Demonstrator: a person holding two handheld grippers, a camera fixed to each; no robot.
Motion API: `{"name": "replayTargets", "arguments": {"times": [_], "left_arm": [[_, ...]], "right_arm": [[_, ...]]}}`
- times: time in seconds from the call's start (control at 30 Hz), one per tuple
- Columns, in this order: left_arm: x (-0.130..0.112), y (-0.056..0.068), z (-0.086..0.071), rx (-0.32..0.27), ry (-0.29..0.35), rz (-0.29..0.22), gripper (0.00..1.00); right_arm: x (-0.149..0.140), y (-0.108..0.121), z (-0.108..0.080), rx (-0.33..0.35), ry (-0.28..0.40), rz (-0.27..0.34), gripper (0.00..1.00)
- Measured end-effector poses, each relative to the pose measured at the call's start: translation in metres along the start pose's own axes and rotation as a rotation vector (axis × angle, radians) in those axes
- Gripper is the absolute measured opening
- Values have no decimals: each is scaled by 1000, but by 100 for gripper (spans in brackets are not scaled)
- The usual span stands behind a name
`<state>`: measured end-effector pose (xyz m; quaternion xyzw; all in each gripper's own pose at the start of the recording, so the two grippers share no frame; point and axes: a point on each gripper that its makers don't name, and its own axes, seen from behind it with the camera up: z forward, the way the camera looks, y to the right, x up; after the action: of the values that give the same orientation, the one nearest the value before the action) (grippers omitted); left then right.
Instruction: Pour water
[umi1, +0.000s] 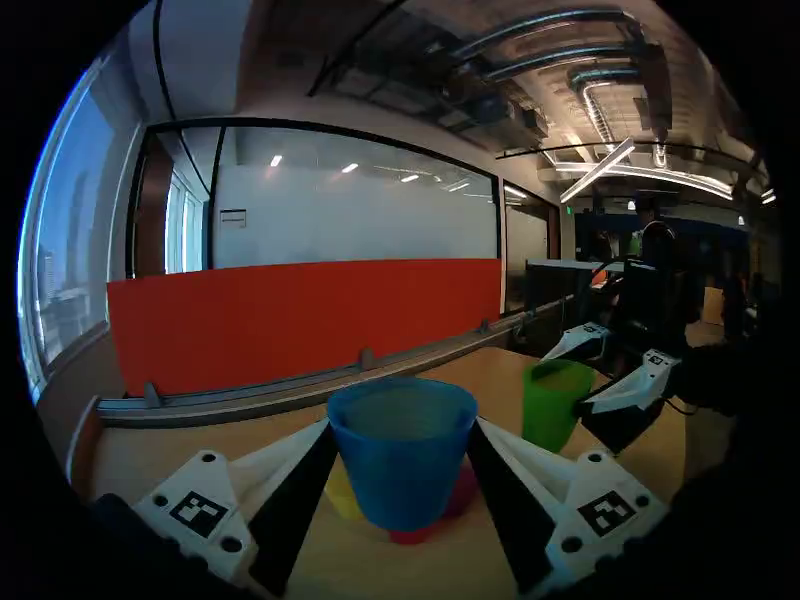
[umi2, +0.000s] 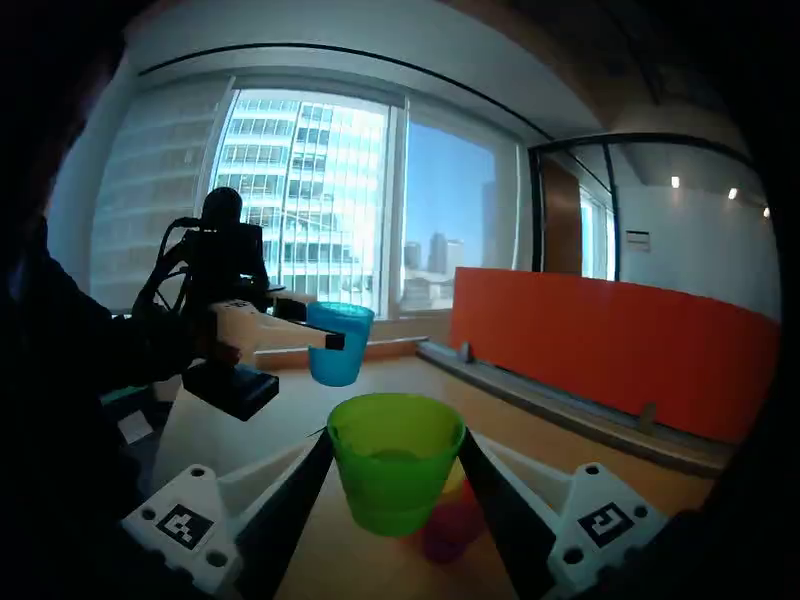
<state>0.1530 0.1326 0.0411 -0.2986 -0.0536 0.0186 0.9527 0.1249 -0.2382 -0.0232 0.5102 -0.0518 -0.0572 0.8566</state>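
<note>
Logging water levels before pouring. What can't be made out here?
- Water level in the blue cup: left gripper view, cloudy wall blurs it.
- Yellow item: left gripper view, mostly hidden behind the blue cup.
- Contents of the green cup: right gripper view, unclear through its wall.

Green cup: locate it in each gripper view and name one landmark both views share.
Left gripper view: green cup right of centre, held by the right gripper, beyond the blue cup.
Right gripper view: green cup low centre, gripped close to the camera.
Shared landmark: the orange partition.
</note>
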Motion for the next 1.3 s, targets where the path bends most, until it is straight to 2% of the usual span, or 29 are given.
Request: {"name": "replayTargets", "arguments": {"times": [0.7, 1.0, 1.3], "left_arm": [[-69, 5, 2, -38, -173, 67, 86], [-97, 9, 4, -71, -256, 80, 86], [-125, 7, 3, -91, -334, 88, 86]], "right_arm": [[-29, 2, -7, 13, -109, 5, 91], [-49, 2, -10, 34, -161, 12, 91], [-68, 5, -10, 44, -215, 12, 91]]}}
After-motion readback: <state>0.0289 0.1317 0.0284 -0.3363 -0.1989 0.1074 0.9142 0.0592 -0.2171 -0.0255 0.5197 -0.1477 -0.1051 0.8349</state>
